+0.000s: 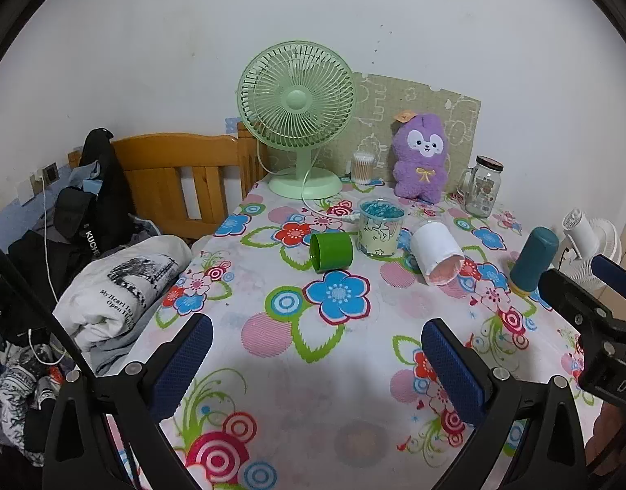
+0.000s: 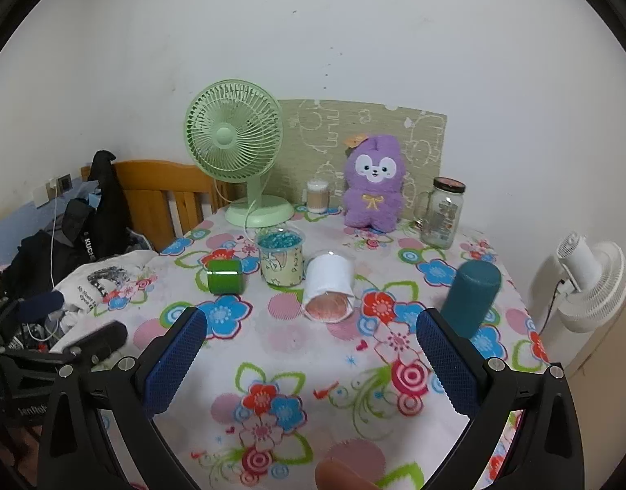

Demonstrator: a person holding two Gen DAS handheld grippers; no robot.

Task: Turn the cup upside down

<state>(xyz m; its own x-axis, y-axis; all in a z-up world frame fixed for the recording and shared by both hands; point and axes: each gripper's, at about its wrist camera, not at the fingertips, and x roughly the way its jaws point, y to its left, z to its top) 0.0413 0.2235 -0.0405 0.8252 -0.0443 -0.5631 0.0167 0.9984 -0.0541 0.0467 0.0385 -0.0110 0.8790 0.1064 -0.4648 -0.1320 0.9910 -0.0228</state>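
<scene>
A white cup [image 1: 435,258] [image 2: 328,288] lies on its side on the flowered tablecloth, its pink mouth towards me. A green cup [image 1: 332,251] [image 2: 225,277] lies on its side to its left. A teal cup [image 1: 533,261] [image 2: 471,298] stands mouth down at the right. My left gripper [image 1: 317,341] is open and empty, hovering above the cloth short of the cups. My right gripper [image 2: 311,335] is open and empty, just in front of the white cup; the teal cup stands just beyond its right finger.
A patterned cup with blue beads [image 1: 380,226] [image 2: 281,259] stands between the green and white cups. A green fan [image 1: 297,116], cotton swab jar [image 1: 363,167], purple plush [image 1: 423,157] and glass jar [image 1: 481,185] line the back. Clothes lie left of the table; a white fan [image 2: 591,286] stands right.
</scene>
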